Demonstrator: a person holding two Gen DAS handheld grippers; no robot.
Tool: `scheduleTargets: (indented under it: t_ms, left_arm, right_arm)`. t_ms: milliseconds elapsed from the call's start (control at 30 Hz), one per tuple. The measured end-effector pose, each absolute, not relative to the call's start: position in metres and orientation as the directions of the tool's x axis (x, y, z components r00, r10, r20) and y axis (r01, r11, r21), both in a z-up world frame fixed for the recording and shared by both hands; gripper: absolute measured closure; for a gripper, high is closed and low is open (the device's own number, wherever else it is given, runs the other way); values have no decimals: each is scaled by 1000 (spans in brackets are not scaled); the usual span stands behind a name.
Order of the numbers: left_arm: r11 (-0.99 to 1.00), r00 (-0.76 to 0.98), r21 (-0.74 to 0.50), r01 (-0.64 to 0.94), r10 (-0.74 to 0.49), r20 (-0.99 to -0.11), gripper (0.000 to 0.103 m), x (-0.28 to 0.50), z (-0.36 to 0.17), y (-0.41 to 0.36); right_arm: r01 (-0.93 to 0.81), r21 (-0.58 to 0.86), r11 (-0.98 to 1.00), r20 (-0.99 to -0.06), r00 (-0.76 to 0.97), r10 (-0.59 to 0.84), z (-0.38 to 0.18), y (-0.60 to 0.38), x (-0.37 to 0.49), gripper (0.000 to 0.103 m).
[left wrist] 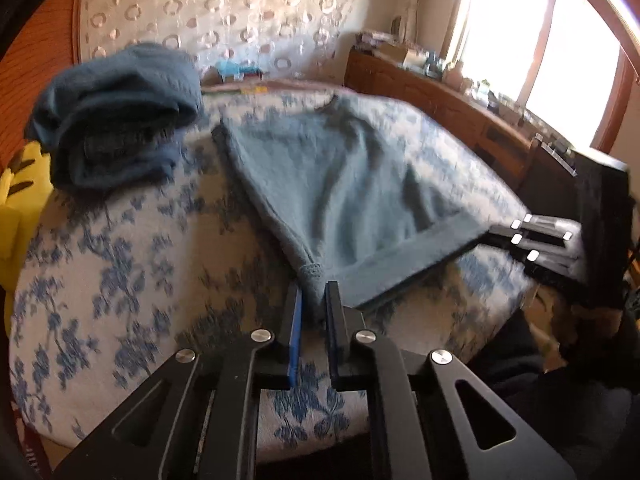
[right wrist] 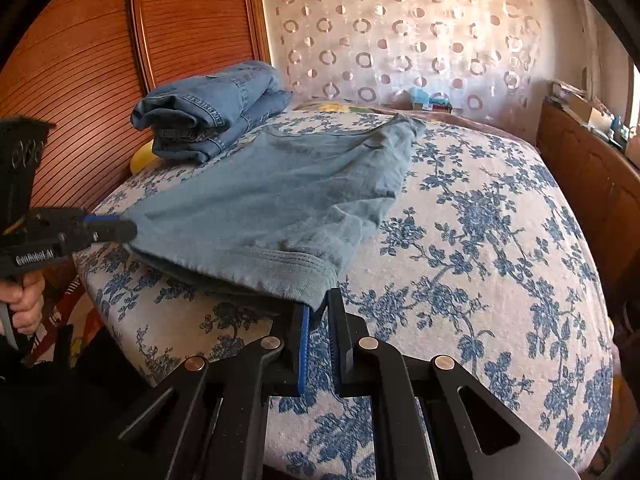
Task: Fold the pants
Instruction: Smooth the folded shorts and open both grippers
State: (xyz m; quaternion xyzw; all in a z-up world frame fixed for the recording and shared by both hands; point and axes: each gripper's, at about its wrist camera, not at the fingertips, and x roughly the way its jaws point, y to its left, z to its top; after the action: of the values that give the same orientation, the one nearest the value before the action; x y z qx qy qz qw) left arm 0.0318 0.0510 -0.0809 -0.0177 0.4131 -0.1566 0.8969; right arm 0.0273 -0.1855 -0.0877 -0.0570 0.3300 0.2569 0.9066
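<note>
A bed (right wrist: 500, 240) with a white, blue-flowered cover holds light blue denim pants (right wrist: 272, 200) spread flat, beside a stack of folded jeans (right wrist: 212, 112). Left claw (left wrist: 313, 304) and right claw (right wrist: 318, 312) each pinch a hem corner.

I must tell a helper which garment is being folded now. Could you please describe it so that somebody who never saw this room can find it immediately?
On the bed with the blue-flowered cover, look at the near edge. The light blue pants lie spread flat there, with the left gripper and the right gripper each pinching a near corner. Unlike the darker folded jeans stacked behind, they are paler and not stacked.
</note>
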Motion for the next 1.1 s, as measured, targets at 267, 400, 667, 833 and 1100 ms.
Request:
scheduleTargets:
  t_ms: [267, 400, 667, 833, 1100]
  left_arm:
    - [955, 603, -175, 240, -288, -744, 73, 34, -87, 57]
    - [957, 626, -146, 250, -275, -730, 55, 31, -81, 60]
    - [962, 655, -144, 232, -264, -708, 22, 39, -71, 67]
    - [976, 670, -104, 191, -207, -713, 22, 57, -74, 66]
    - [981, 640, -69, 183, -172, -749, 22, 71, -93, 59]
  right_arm:
    - [-500, 69, 863, -651, 633, 419, -89, -186, 26, 95]
    - [-498, 78, 864, -660, 624, 419, -85, -188, 24, 95]
    - [-470, 79, 879, -631, 659, 408, -67, -209, 11, 95]
    - [-458, 68, 887, -608, 686, 400, -58, -205, 18, 86]
    - [-463, 66, 884, -641, 660, 393, -74, -172, 49, 61]
